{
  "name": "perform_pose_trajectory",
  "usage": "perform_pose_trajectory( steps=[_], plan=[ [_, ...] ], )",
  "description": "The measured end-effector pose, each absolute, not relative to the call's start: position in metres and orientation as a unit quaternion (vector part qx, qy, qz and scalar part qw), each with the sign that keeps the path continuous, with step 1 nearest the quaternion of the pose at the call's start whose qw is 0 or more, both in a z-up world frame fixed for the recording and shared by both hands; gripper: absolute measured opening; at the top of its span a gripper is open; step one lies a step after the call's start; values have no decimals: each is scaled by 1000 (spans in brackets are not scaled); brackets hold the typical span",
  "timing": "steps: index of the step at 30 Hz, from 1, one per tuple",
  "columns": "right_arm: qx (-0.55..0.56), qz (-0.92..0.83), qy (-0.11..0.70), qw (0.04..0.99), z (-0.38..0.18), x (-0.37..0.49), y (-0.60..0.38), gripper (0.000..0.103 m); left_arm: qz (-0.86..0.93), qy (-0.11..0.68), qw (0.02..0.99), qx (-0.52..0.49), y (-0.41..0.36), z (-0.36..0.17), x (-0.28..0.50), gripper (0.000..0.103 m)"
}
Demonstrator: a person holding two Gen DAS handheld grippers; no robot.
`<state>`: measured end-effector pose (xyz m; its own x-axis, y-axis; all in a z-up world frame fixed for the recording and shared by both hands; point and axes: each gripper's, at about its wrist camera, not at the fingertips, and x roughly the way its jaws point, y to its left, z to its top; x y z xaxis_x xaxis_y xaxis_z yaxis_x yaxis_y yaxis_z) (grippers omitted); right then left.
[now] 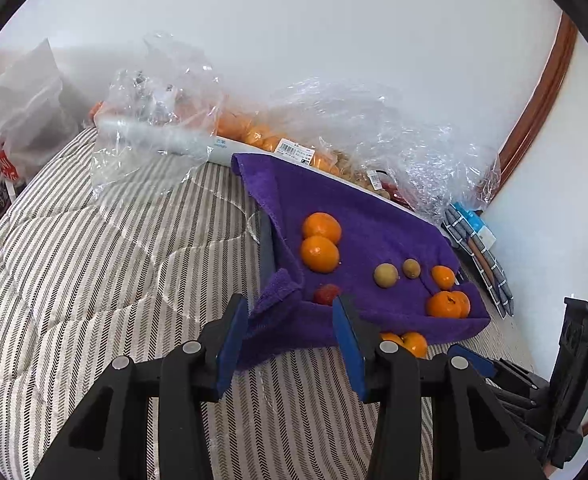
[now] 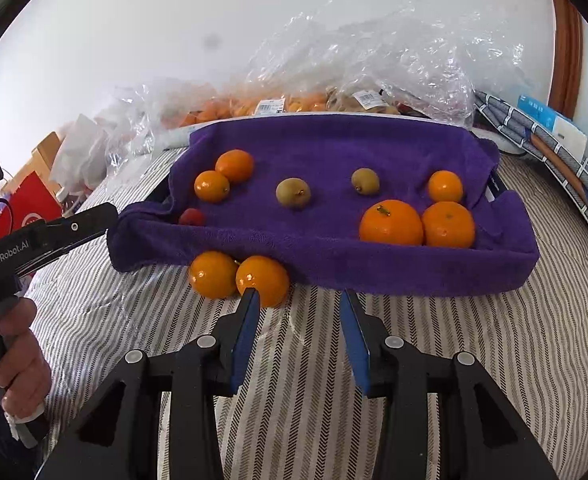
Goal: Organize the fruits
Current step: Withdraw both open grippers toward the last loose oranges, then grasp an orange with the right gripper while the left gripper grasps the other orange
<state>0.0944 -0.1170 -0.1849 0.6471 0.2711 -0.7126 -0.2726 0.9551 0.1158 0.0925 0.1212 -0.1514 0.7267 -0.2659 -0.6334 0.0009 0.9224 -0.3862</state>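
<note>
My right hand-held gripper point(image 2: 300, 300) hangs empty, jaws narrowly parted, over the striped bedcover point(image 2: 434, 320), its left pad just beside two oranges point(image 2: 239, 276) lying outside the purple towel point(image 2: 334, 140). My left hand-held gripper point(image 1: 289, 312), likewise parted and empty, hovers at the towel's corner near a red fruit point(image 1: 326, 294).
</note>
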Motion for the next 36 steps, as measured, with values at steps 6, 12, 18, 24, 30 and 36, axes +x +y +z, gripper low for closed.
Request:
perform_pose_trajectory(
  steps=[6, 12, 18, 24, 30, 36],
  plan=[
    [-8, 170, 404, 899, -188, 105, -105, 42, -71, 364, 911, -183, 121, -152, 95, 42],
    [-27, 184, 420, 888, -197, 116, -90, 42, -66, 367, 908, -191, 126, -153, 97, 42],
    [-31, 188, 419, 888, -199, 117, -87, 33, -71, 367, 907, -192, 126, -153, 97, 42],
    [-22, 175, 399, 900, -188, 99, -110, 33, -138, 380, 901, -158, 100, -152, 86, 42],
    [-10, 149, 377, 914, -167, 79, -155, 33, -175, 419, 884, -113, 49, -164, 85, 42],
    [2, 125, 359, 925, -155, 75, -193, 33, -149, 452, 871, -122, 26, -178, 102, 42]
  ],
)
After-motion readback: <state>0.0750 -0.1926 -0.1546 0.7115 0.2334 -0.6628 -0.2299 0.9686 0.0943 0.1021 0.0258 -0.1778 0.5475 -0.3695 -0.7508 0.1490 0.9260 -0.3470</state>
